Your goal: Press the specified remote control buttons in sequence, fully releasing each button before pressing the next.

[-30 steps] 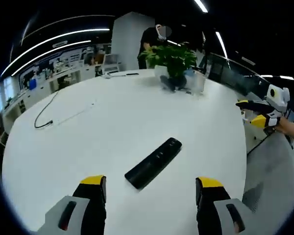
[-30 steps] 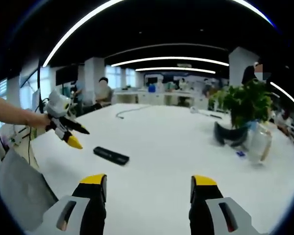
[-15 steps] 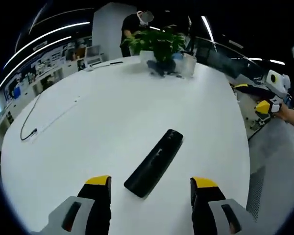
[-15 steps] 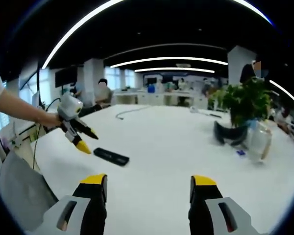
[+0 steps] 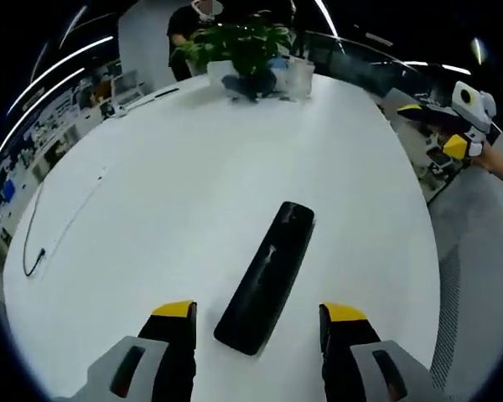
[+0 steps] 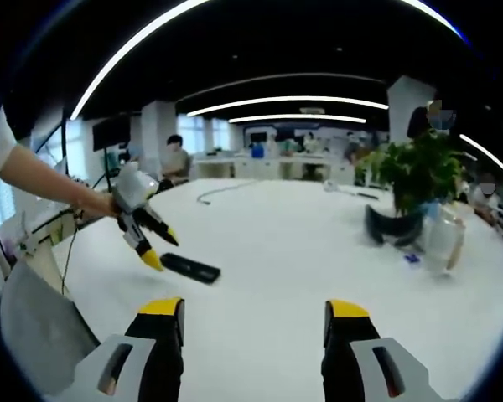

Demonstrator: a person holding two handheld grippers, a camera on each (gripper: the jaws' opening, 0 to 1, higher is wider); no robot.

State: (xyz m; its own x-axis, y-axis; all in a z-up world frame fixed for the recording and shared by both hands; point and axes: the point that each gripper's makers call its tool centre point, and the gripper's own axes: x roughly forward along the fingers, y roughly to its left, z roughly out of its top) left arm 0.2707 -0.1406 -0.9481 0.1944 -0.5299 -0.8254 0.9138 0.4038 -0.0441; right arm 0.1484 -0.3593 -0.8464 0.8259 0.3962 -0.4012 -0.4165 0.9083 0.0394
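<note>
Change since a second ago: the left tool (image 5: 256,322) is closing in over the remote control (image 5: 267,275), which is now sitting larger and nearer between its yellow-tipped jaws; in the right gripper view the left tool (image 6: 151,237) is dipping toward the remote control (image 6: 189,267) where before it was hanging higher and farther off. The right tool (image 6: 255,322) is holding much the same station.

Item: remote control. Long, slim, black bar, lying flat on the white desk (image 5: 176,184), near the desk's edge on the person's side, lengthwise roughly along the left tool's line of sight. Faint button marks are showing along its top face; which button is which is too small to tell.

Left tool: jaws standing spread, nothing between them, the near end of the remote just ahead of the tips.

Right tool: jaws spread, gripping nothing, hovering well apart from the remote.

Handling, as judged: likely a light, rigid plastic shell, smooth enough to skate on this glossy desk under a sideways push. Pressing wants one jaw tip coming straight down on a button. If steadying is needed, the long side edges at mid-length look the soundest hold, clear of the button face.

Also present: potted plant (image 5: 245,42) at the far side, a cable (image 5: 50,230) trailing along the desk.
</note>
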